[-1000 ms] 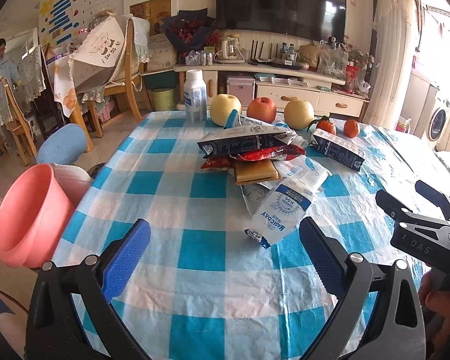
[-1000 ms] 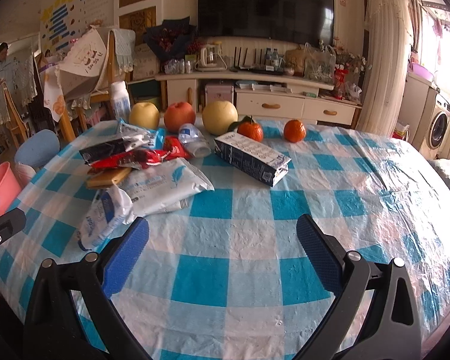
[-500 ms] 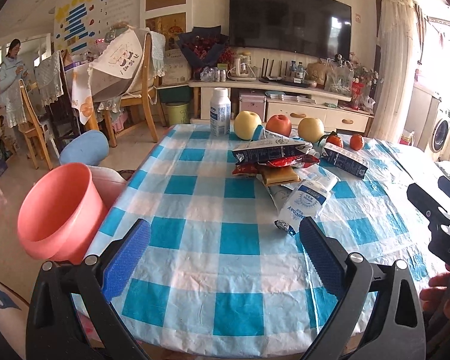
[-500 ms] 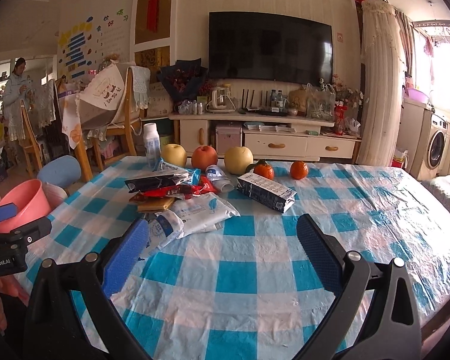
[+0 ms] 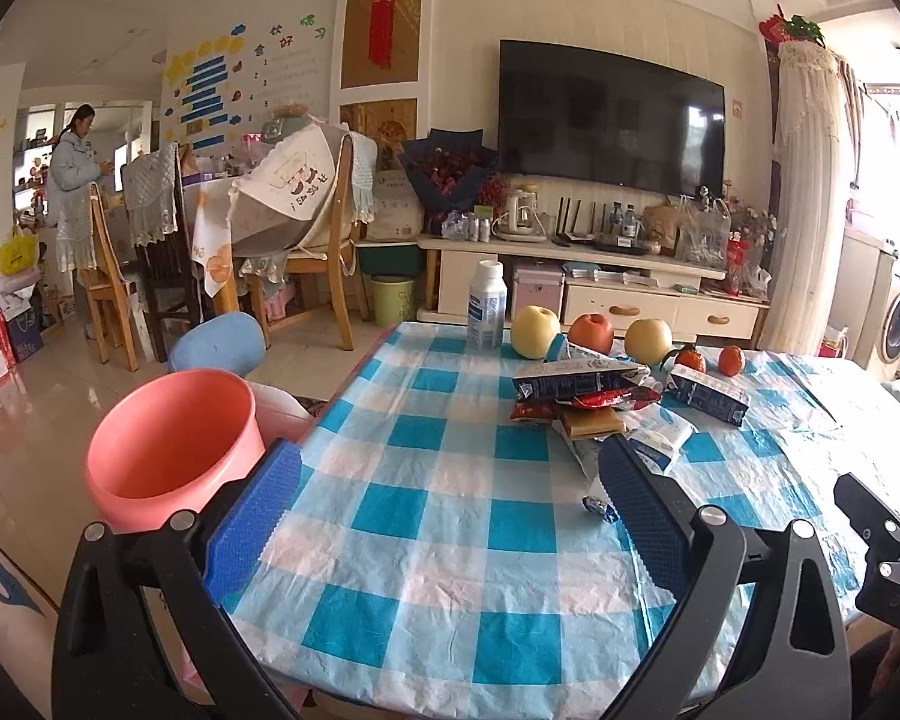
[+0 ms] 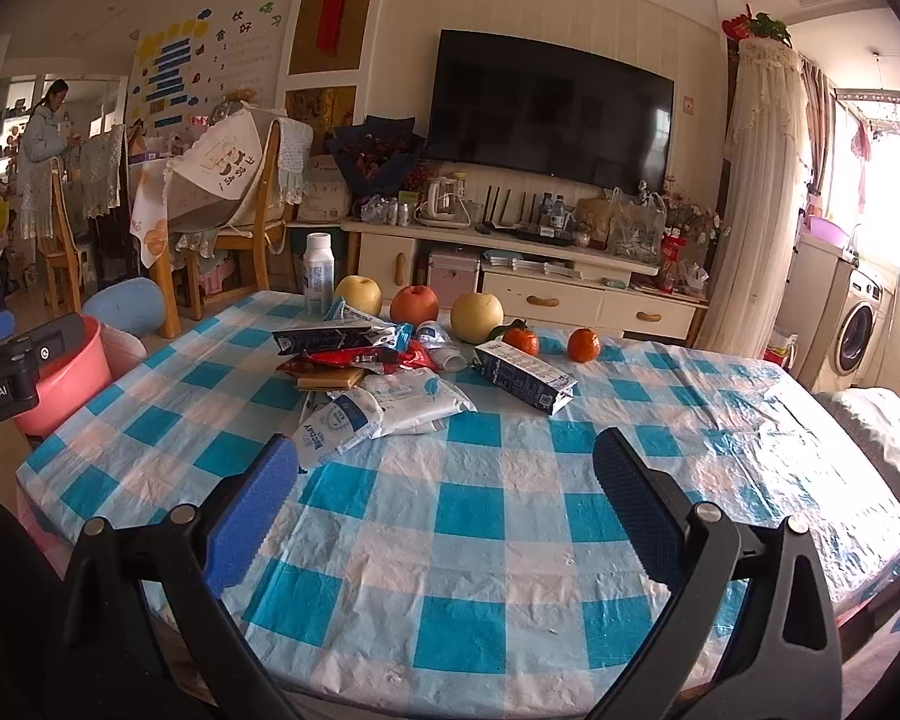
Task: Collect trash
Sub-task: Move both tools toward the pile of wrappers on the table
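A heap of wrappers (image 5: 582,393) (image 6: 354,354) lies mid-table: a dark blue packet on top, a red packet and a tan flat pack under it, white pouches (image 6: 390,405) in front. A dark blue carton (image 6: 525,384) (image 5: 708,399) lies to its right. A pink bin (image 5: 171,441) (image 6: 69,381) stands off the table's left edge. My left gripper (image 5: 447,513) hangs open near the front left corner, nothing between its fingers. My right gripper (image 6: 447,507) hangs open over the front of the table, also holding nothing.
The table (image 6: 480,540) has a blue-and-white checked cloth. At its far edge stand a white bottle (image 6: 318,273), three apples (image 6: 414,306) and two oranges (image 6: 582,343). A blue stool (image 5: 219,343), wooden chairs and a person (image 5: 72,171) are at the left.
Both grippers have drawn back and up from the table, so the wrappers look smaller and farther. The pink bin now shows more fully. Both stay open.
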A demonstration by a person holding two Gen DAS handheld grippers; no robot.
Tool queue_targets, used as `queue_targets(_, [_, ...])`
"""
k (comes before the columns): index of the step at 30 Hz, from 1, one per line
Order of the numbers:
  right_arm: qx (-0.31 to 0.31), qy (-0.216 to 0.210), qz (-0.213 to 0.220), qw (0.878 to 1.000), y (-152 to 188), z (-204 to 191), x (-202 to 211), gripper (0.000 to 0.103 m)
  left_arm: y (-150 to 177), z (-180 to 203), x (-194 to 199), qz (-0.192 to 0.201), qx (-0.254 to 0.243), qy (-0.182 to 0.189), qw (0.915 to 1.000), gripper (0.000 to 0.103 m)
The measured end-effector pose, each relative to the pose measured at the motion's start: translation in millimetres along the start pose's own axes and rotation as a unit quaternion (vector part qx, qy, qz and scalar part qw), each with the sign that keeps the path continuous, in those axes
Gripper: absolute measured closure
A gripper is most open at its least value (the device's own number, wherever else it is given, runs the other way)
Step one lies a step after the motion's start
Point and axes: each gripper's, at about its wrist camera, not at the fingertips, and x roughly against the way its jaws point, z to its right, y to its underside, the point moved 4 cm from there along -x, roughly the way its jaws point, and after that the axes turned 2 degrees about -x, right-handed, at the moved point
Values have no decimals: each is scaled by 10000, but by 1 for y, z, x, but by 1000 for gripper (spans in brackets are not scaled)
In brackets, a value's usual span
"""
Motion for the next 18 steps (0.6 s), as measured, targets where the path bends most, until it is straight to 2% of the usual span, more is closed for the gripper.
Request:
queue_targets(6, [-14, 220, 77, 9997, -1, 8, 5, 4, 3, -2, 2, 37, -53, -96, 9999, 5])
queue_targets(18, [24, 196, 202, 9996, 0, 11, 9, 4, 6, -5, 2, -37, -9, -197, 9998, 5])
